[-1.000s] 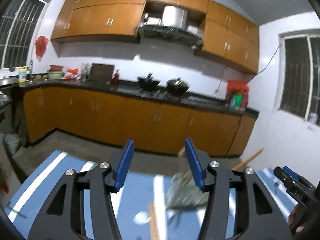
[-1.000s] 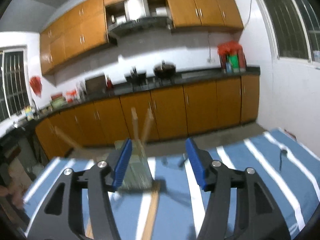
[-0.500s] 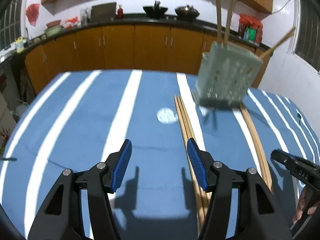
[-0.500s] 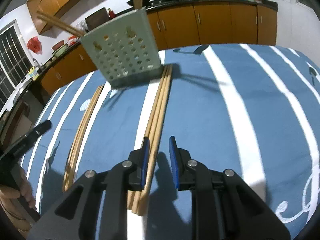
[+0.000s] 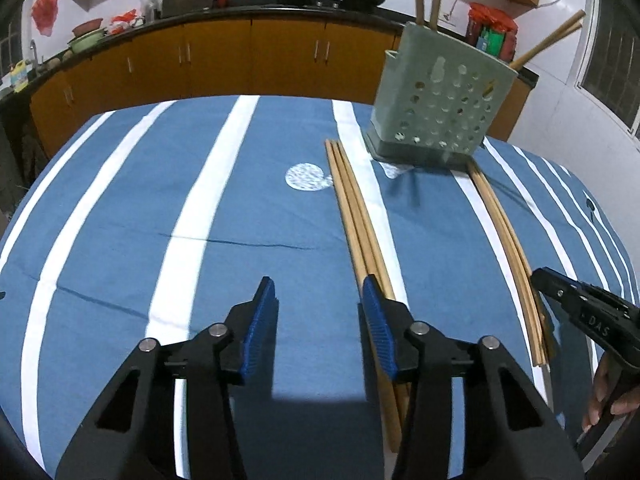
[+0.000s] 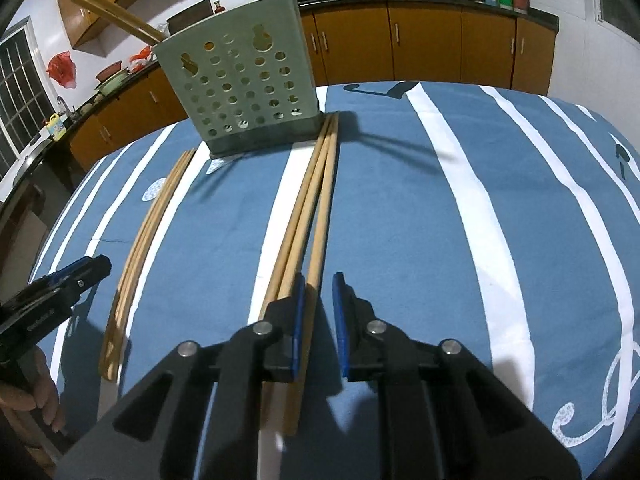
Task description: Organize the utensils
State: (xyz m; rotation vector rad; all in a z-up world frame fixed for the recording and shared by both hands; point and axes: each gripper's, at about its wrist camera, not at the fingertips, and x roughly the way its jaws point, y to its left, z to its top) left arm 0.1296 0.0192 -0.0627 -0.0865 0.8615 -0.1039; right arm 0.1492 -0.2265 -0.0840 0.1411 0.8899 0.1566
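Both grippers have been brought down from a view of the kitchen cabinets to just above the table [image 5: 240, 208], pitched downward over the blue striped cloth.

Right gripper [image 6: 319, 316]: jaws narrowed from wide to a slim gap and closing. One chopstick of the right-hand chopstick bundle [image 6: 308, 216] runs between them; the left pad sits against it, while a gap is seen on the right pad's side, so a firm pinch is not yet confirmed. The other two sticks lie just outside the left jaw.

Left gripper [image 5: 318, 312]: jaws about half open and closing, with only bare cloth between them. The left-hand chopstick bundle [image 5: 356, 216] passes beside and under the right jaw (nothing gripped).

The green perforated holder [image 6: 240, 96] stands upright at the far side of the table, between the two bundles' far ends, with a few chopsticks already standing in it. Judgement: pickup phase begun; six sticks left on the cloth, so the task is partly done.

Writing: "DAS" is readable on the black body of the right gripper in the left wrist view. Small white lettering on the left gripper's body in the right wrist view is too blurred to read. No other labels are legible.
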